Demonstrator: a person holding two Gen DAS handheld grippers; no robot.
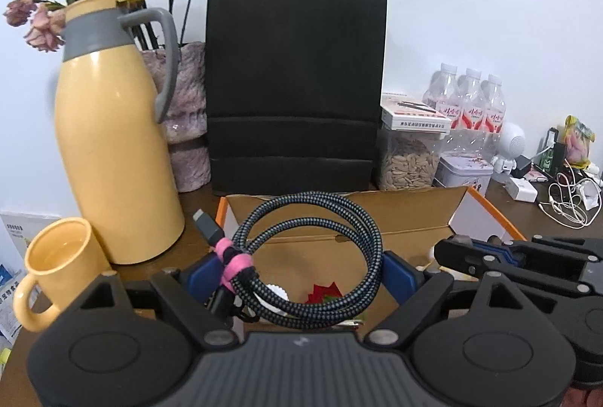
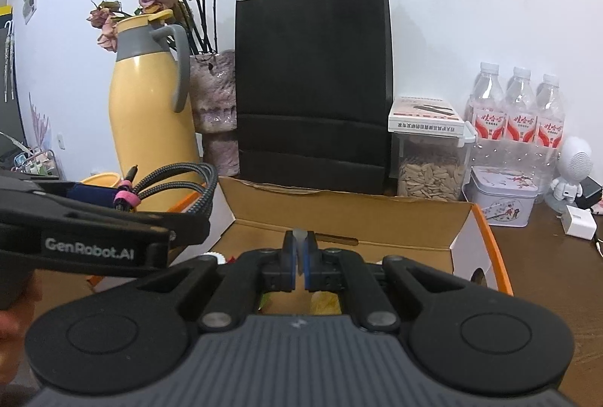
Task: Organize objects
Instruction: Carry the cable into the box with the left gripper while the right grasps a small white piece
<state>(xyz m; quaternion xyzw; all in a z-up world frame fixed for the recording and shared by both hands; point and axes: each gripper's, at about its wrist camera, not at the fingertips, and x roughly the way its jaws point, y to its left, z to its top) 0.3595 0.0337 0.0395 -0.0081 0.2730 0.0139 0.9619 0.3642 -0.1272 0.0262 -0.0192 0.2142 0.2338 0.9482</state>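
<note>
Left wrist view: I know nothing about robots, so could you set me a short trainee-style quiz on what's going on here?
1. What does the left gripper hold? A mug; B coiled cable; C water bottle.
2. True or false: the right gripper has its jaws wide open.
3. What stands right behind the cardboard box?

Key: 1 B. 2 False, they are shut. 3 The black paper bag.

A black-and-teal braided cable (image 1: 312, 256) with pink ties, a yellow-and-grey jug (image 1: 113, 128), a black bag (image 1: 296, 86).
</note>
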